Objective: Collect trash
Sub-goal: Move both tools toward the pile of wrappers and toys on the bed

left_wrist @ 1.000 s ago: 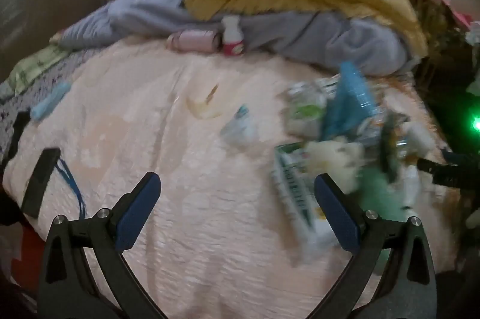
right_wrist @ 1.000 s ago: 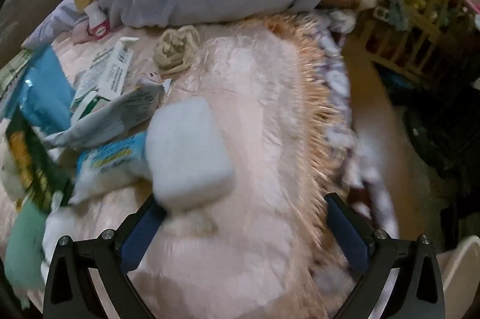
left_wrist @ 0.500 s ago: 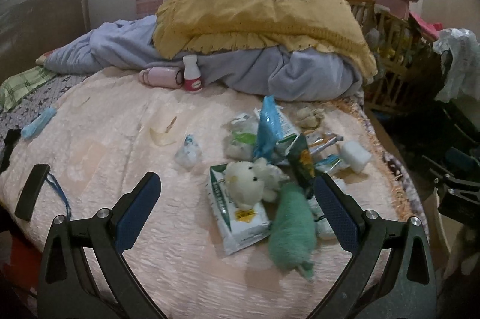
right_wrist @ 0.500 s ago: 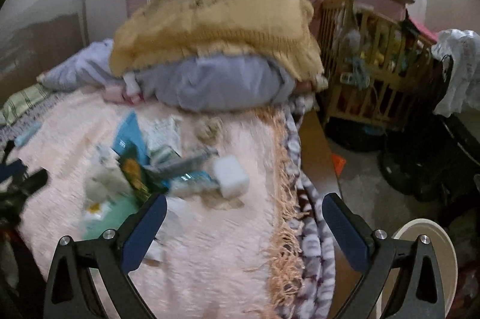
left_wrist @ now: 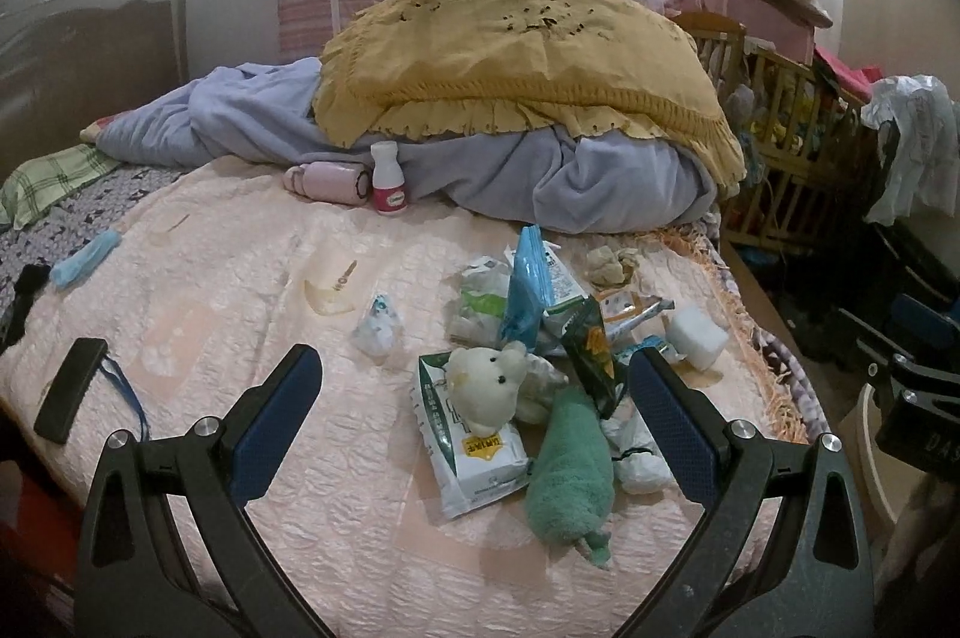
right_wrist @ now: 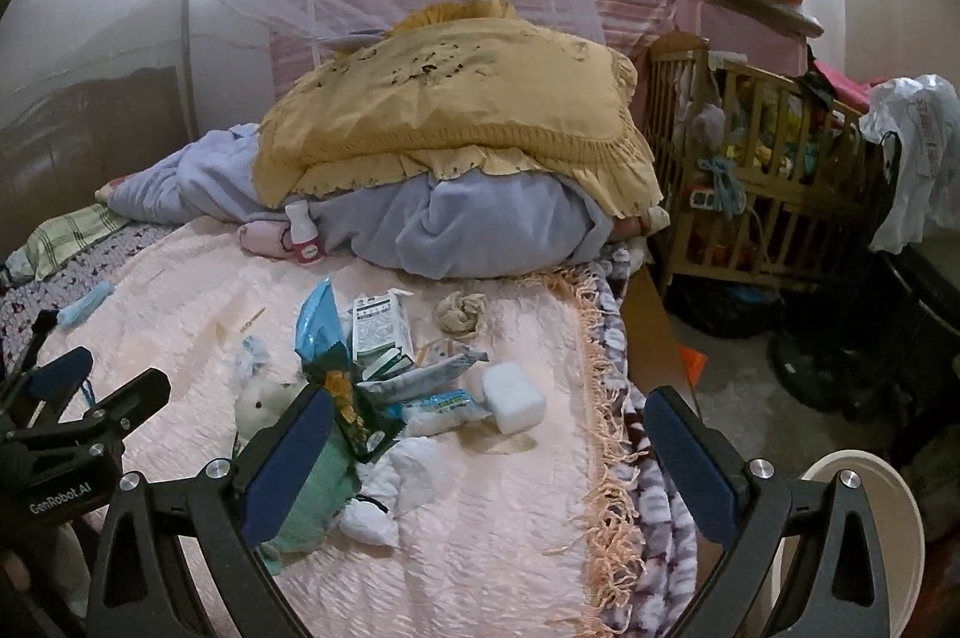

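Note:
A heap of trash lies on the pink bedspread (left_wrist: 240, 290): a blue wrapper (left_wrist: 528, 290), a white tissue pack (left_wrist: 474, 452), a dark green snack bag (left_wrist: 591, 350), a white foam block (left_wrist: 696, 335) and crumpled white paper (left_wrist: 639, 458). A small wrapper (left_wrist: 378, 326) lies apart to the left. A white plush toy (left_wrist: 486, 386) and a green cloth (left_wrist: 570, 482) lie in the heap. My left gripper (left_wrist: 474, 422) is open and empty, held back above the heap. My right gripper (right_wrist: 486, 452) is open and empty; the foam block (right_wrist: 513, 398) and blue wrapper (right_wrist: 315, 320) show beyond it.
A yellow pillow (left_wrist: 522, 68) and grey-blue blanket (left_wrist: 600, 182) fill the bed's far end, with a pink bottle (left_wrist: 329, 179) and white bottle (left_wrist: 387, 185) in front. A white bin (right_wrist: 870, 518) stands on the floor at right. A wooden crib (right_wrist: 762, 182) stands beyond.
Both grippers have pulled back and up from the heap, so the whole bed and room now show. Both stayed open and empty.

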The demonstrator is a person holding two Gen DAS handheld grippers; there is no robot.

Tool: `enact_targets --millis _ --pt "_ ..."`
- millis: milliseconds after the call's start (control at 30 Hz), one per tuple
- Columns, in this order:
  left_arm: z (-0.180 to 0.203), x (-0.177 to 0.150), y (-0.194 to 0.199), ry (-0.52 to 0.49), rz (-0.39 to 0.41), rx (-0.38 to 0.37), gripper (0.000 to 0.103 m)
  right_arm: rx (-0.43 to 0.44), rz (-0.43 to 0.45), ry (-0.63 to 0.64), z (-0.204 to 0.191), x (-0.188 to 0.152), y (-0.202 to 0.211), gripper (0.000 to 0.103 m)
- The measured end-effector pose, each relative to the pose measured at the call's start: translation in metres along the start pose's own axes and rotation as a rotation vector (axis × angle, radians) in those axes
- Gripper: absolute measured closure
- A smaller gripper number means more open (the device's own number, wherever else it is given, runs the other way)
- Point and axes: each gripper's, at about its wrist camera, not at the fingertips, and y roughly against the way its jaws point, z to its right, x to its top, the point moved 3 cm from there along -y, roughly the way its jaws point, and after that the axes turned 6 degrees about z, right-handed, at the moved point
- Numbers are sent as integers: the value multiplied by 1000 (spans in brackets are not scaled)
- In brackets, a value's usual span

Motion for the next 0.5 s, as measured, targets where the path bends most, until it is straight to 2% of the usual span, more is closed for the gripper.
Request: enact_targets --millis 500 --pt "-2 0 -1 3 1 18 1 16 -12 15 -6 -1 2 0"
